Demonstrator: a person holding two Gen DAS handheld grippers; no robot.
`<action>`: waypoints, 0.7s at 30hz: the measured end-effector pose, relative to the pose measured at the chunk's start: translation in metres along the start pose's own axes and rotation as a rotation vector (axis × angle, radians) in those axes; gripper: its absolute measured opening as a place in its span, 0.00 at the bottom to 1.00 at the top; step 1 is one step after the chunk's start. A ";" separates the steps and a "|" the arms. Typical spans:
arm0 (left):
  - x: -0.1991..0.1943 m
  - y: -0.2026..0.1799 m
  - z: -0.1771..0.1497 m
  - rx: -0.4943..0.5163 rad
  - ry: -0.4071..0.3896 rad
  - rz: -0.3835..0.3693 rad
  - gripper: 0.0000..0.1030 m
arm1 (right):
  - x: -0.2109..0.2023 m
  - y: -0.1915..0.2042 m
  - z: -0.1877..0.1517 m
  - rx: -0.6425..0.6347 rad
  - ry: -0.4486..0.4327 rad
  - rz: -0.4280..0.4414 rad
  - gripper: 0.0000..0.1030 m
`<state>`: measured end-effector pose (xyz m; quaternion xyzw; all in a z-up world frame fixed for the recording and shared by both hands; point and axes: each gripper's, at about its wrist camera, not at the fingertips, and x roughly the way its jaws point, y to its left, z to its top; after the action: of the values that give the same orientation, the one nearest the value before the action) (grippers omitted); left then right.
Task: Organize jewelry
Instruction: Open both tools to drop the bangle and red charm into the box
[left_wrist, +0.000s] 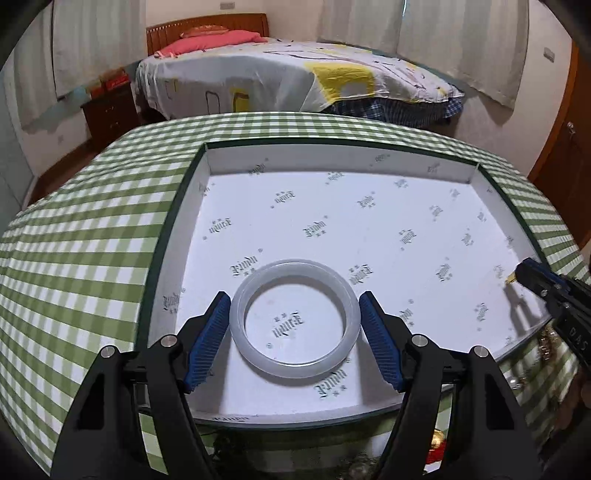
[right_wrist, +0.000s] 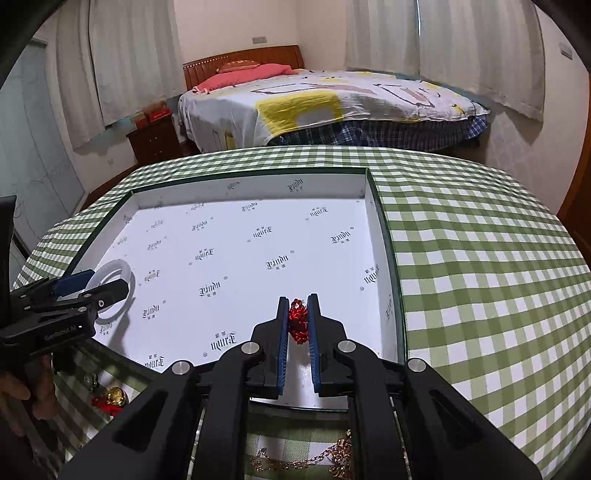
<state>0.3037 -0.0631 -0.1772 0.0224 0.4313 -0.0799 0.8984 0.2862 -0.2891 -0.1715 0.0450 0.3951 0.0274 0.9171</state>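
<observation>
The table (right_wrist: 480, 258) fills the middle of both views under a soft cloth of green and white squares. On it sits a big flat box (left_wrist: 207, 155), white inside with small dark printed words and a low thin wall with a dark green edge. It looks like stiff card, smooth and light.

The step, I think, is to set two pieces down in the box. To do it well, each claw should go low, let go slowly, and lift straight up so nothing slides or rolls.

The left claw (left_wrist: 293, 325) is at the bottom middle of its view. It stands wide, with its blue ribbed pads against the two sides of the bangle (left_wrist: 295, 365). The bangle is a smooth, milky white ring, thick and round, hard like stone or glass. It is low over the box floor, near the front left corner. It could crack if dropped, so it should be laid flat.

The right claw (right_wrist: 298, 325) is at the bottom middle of its view, squeezed almost shut on a red charm (right_wrist: 297, 321). The charm is small, shiny and bumpy, like tiny beads or foil. It is near the front right of the box.

A gold chain (right_wrist: 295, 459) lies on the cloth at the bottom.
</observation>
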 end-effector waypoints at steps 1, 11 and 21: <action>-0.001 -0.001 -0.001 0.008 -0.009 0.002 0.69 | 0.000 0.000 0.000 -0.003 -0.001 -0.004 0.11; -0.004 -0.005 -0.002 0.025 -0.033 0.004 0.77 | 0.003 -0.003 0.000 0.013 0.012 0.001 0.13; -0.010 -0.006 -0.005 0.022 -0.047 0.004 0.81 | -0.006 -0.003 -0.002 0.016 -0.010 -0.014 0.43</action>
<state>0.2926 -0.0669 -0.1728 0.0313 0.4089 -0.0835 0.9082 0.2808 -0.2926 -0.1695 0.0494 0.3911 0.0175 0.9189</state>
